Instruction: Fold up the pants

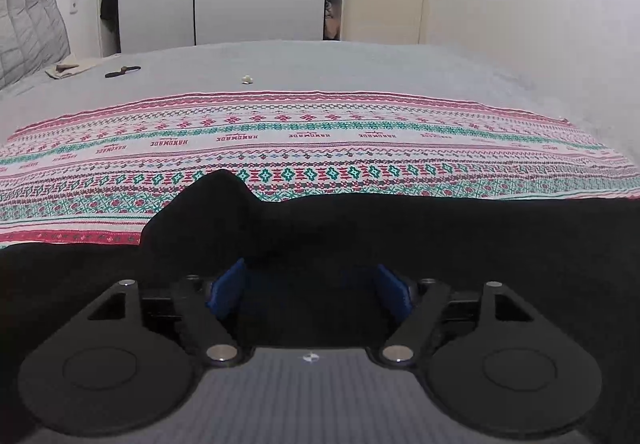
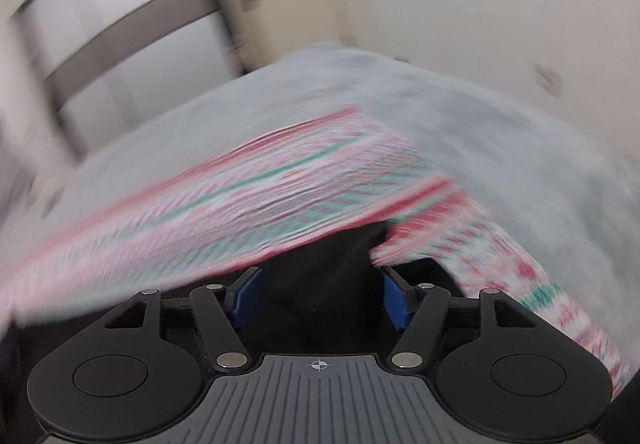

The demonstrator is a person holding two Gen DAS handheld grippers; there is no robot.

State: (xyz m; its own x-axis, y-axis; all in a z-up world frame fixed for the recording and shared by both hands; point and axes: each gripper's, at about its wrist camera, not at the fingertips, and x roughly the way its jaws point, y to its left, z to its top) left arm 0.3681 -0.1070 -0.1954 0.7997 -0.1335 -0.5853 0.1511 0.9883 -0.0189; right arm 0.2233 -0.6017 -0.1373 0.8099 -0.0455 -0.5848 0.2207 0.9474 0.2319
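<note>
Both grippers at the black pants, near edge of the bed.

Left gripper point(image 1: 312, 288): jaws wide, pants point(image 1: 400, 236) bunched between the blue pads point(image 1: 226, 290), not pinched yet. Right gripper point(image 2: 320, 292): also wide, dark cloth between pads; view is blurred, so can't tell if it grips. Pants lie on the patterned cloth point(image 1: 280, 140) along its near edge, likely spread flat there for folding.
</note>
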